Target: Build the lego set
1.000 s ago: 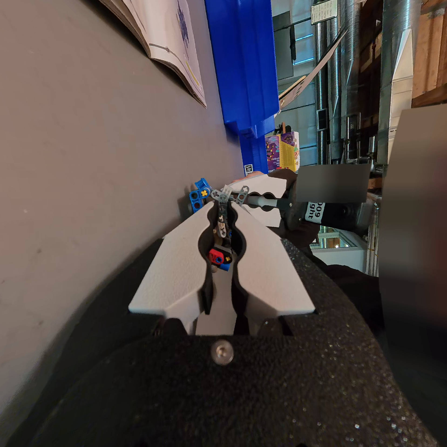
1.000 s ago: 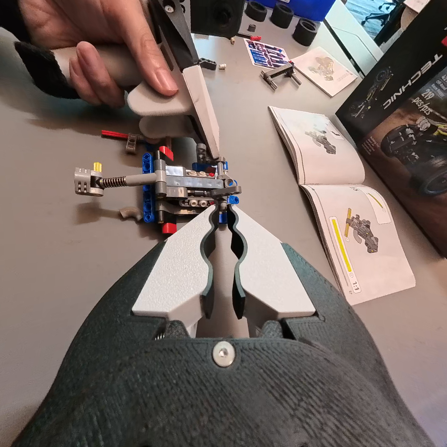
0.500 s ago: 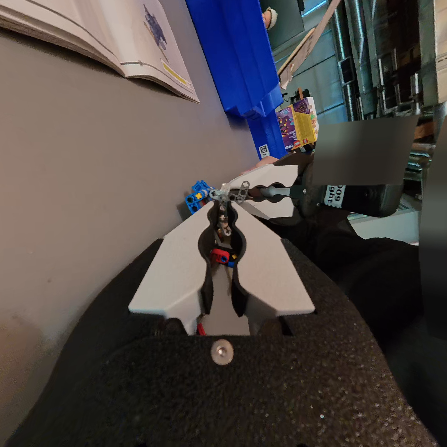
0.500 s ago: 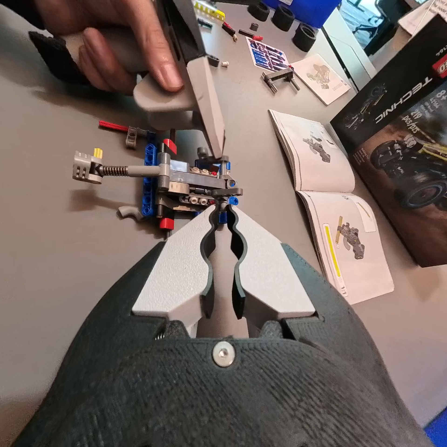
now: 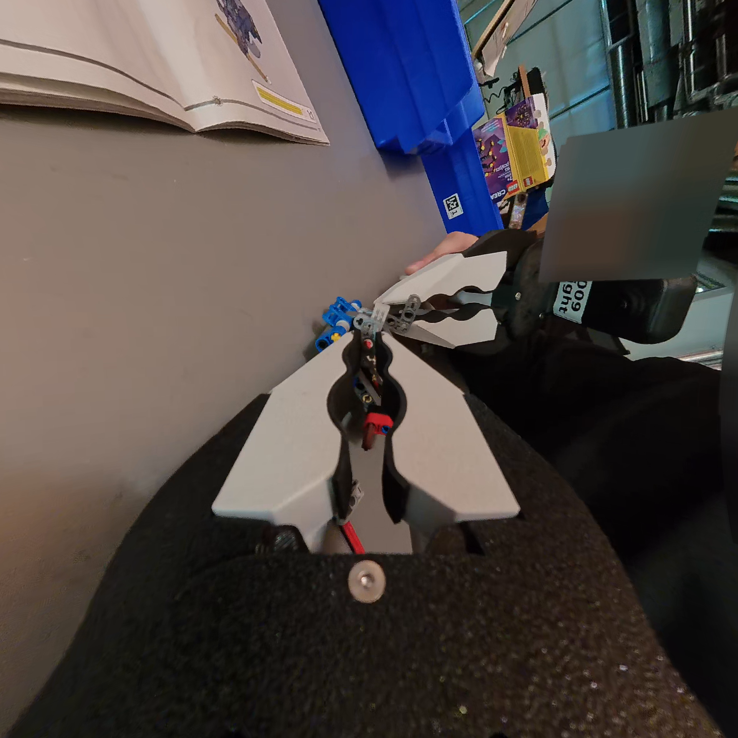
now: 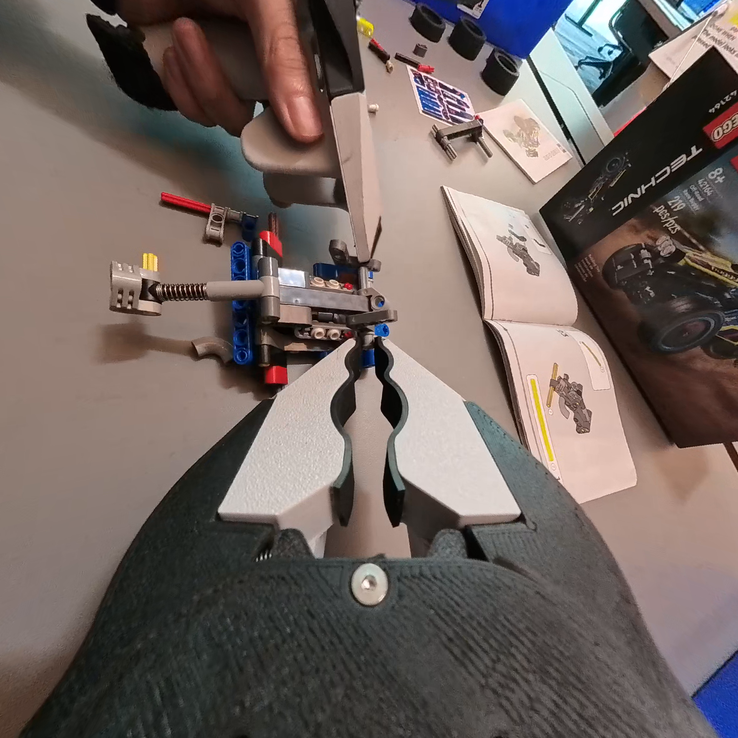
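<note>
Left tool [image 6: 369, 255] angled steeply down, fingertips pinched, hand [image 6: 239, 68] on handle, right tool [image 6: 369, 339] low, tips nearly closed

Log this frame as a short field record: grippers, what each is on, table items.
surface: grey table
left gripper: shut on the far end of the brick model
right gripper: shut on a grey pin at the model's near end
model: lies on the table, spring strut sticking out to the left
loose parts: red axle, curved grey piece, black tyres
paper: open manual, sticker sheet
box: black set box on the right
</note>
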